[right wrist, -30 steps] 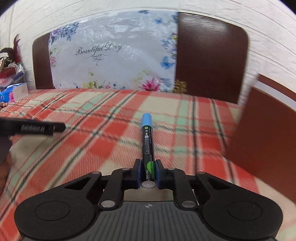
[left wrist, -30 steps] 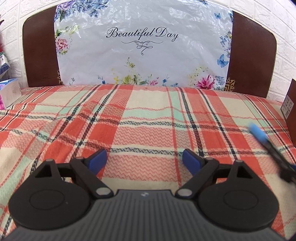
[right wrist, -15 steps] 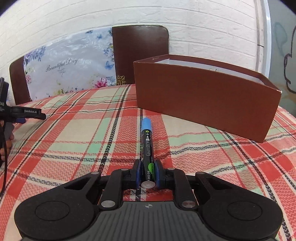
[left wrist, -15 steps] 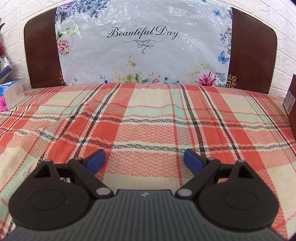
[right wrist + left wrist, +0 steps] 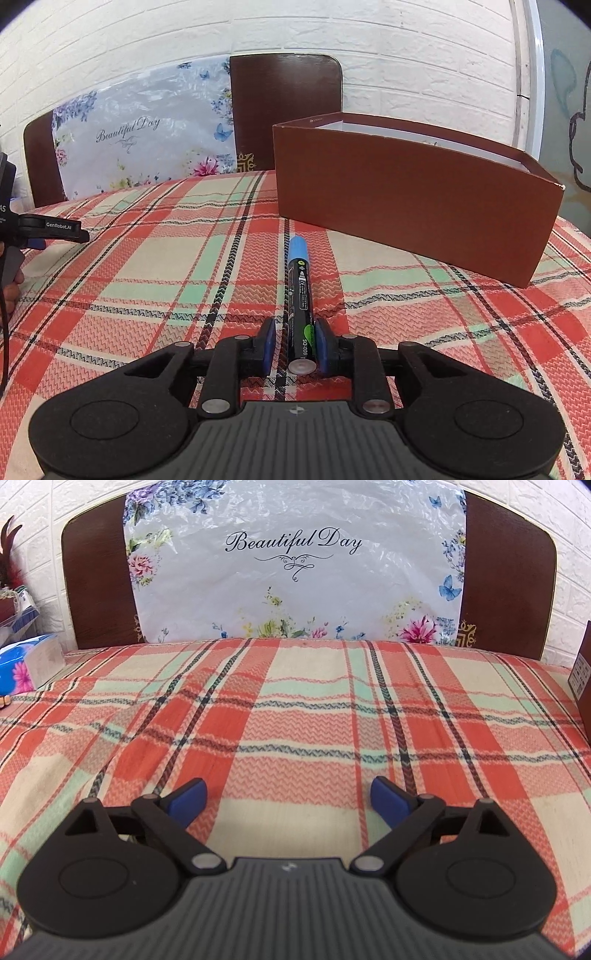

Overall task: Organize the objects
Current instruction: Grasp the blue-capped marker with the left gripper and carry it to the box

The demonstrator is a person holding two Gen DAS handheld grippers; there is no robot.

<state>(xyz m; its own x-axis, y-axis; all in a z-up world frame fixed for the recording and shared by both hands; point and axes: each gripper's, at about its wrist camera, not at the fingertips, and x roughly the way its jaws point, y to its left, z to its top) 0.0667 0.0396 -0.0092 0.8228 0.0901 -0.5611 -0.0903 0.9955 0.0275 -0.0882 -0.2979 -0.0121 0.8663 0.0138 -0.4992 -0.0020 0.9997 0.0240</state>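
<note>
In the right wrist view a black marker with a blue cap (image 5: pixel 300 295) lies between my right gripper's (image 5: pixel 294 345) fingers, cap pointing away. The jaws have parted: the left pad stands off the marker, the right pad touches it. The marker seems to rest on the plaid cloth (image 5: pixel 147 280). A brown open box (image 5: pixel 417 206) stands just beyond, to the right. My left gripper (image 5: pixel 288 799) is wide open and empty above the cloth; it also shows in the right wrist view (image 5: pixel 48 229) at far left.
A brown chair back with a floral "Beautiful Day" plastic sheet (image 5: pixel 295 572) stands behind the table. A tissue pack (image 5: pixel 26 664) sits at the left edge. The box's corner (image 5: pixel 583 679) shows at the right. A white brick wall (image 5: pixel 332 33) is behind.
My right gripper swung right from facing the chair to facing the brown box, carrying the marker. Its jaws have now opened slightly off the marker. The left gripper barely moved.
</note>
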